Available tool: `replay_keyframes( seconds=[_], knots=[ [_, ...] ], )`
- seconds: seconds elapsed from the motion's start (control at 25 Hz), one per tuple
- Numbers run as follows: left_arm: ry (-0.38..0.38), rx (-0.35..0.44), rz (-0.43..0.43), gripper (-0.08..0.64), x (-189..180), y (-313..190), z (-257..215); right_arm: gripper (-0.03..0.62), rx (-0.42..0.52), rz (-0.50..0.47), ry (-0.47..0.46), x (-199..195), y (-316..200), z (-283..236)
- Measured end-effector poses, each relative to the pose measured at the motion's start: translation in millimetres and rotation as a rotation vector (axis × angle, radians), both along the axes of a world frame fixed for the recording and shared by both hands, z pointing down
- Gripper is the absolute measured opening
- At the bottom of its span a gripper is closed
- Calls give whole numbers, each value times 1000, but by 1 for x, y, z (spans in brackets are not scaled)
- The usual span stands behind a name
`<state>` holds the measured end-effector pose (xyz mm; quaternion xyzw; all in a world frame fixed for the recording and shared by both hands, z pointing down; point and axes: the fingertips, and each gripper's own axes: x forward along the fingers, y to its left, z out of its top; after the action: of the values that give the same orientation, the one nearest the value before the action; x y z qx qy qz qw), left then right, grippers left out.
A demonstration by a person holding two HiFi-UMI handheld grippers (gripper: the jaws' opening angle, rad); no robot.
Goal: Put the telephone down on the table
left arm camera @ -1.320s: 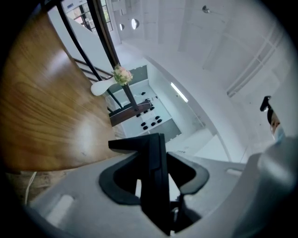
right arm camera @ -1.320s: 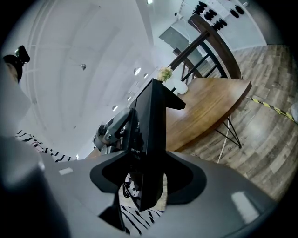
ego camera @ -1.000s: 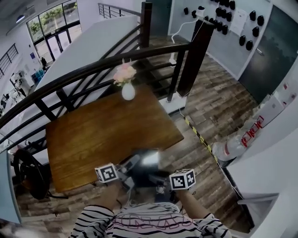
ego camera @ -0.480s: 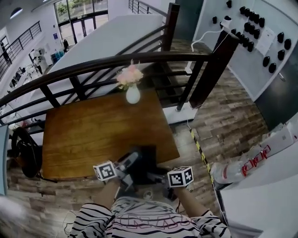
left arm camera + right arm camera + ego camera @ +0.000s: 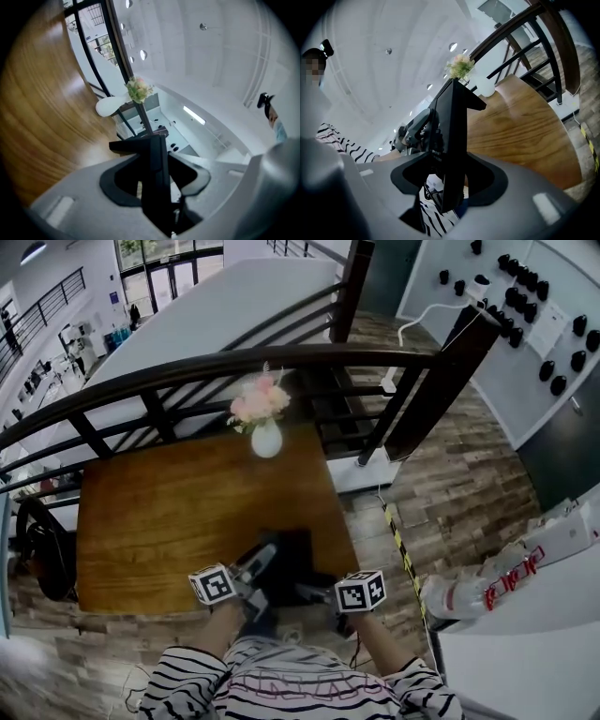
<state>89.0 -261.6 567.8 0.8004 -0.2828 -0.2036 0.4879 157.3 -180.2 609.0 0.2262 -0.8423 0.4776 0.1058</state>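
Note:
A black telephone hangs between my two grippers over the near right edge of the wooden table. My left gripper holds its left side and my right gripper its right side. In the left gripper view the telephone stands edge-on between the jaws, which are shut on it. The right gripper view shows the same dark slab clamped between its jaws, with the tabletop beyond. Whether the telephone touches the table I cannot tell.
A white vase of pink flowers stands at the table's far edge. A dark railing runs behind the table, with a thick post at the right. A black bag lies left of the table. A white counter is at the right.
Both grippers have carried the telephone forward from over the floor to the table's near edge. The table and the vase now sit closer in the head view.

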Motion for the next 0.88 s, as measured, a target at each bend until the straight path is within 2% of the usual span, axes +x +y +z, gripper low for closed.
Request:
replay_keyframes(
  seconds=[0.12,0.24,0.64,0.88],
  knots=[
    [-14,28,20,175,-5,-37,8,227,-5,6,-3,-6,-35,9],
    [18,26,17,175,-8,-75,14,227,-15,10,7,-10,-72,18],
    [25,-19,7,175,-30,-182,53,227,-39,5,19,-29,-178,53],
    [21,-74,-28,176,-47,-222,84,227,-49,-10,31,-43,-220,74]
  ],
)
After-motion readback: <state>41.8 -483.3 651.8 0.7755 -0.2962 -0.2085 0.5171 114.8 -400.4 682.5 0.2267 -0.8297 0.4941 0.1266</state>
